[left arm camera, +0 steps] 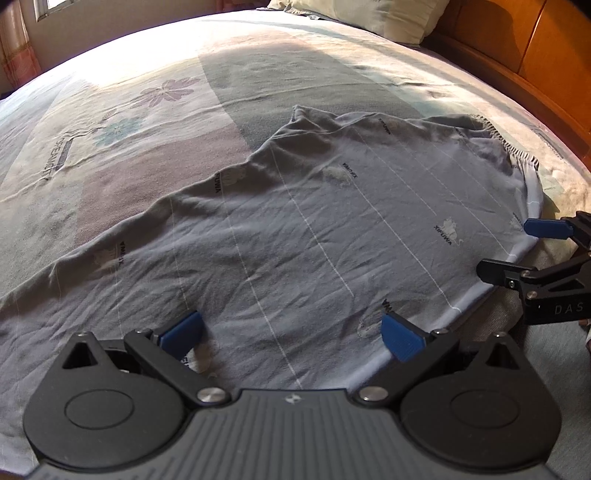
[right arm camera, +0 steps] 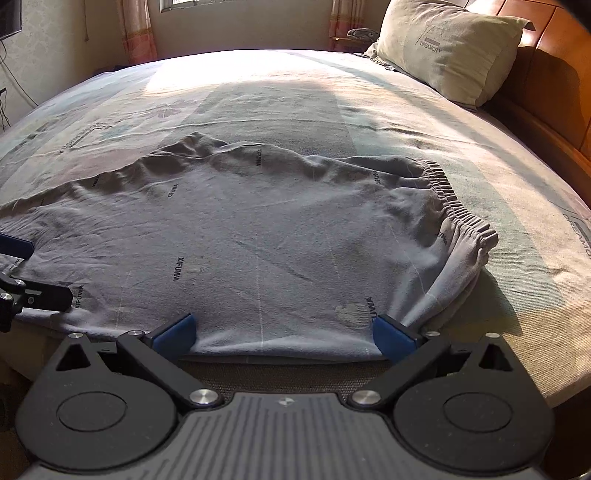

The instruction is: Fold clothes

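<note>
Here the left tongs (left arm camera: 291, 334) stand released, their two blue pads spread wide and resting low over the near part of a grey-blue pair of trousers (left arm camera: 314, 229) without grasping any cloth. The right tongs (right arm camera: 282, 332) are likewise released, blue pads wide apart, sitting at the near hem of the garment, where the fabric edge runs between the pads just above the mattress side. In the left wrist view the right tongs show at the right edge, one blue pad above the cloth's edge and one black finger below it; in the right wrist view the left tongs show at the left edge, over the garment's near-left part.

The trousers lie spread and wrinkled on the bed (right arm camera: 424, 122), close to its near edge. Thin pale stripes run across the cloth, and small dark "XIFUWA" prints with faded animal marks are scattered over it. The gathered elastic waistband (right arm camera: 461, 218) lies to the right, bunched and partly turned up, while the legs stretch away to the left.

The bed sheet beneath is pale with broad coloured panels and flower prints (left arm camera: 168, 90). A pillow (right arm camera: 447, 48) leans against the wooden headboard (right arm camera: 546, 85) at the far right. Beyond the bed, curtains (right arm camera: 135, 31) hang beside a bright window.
</note>
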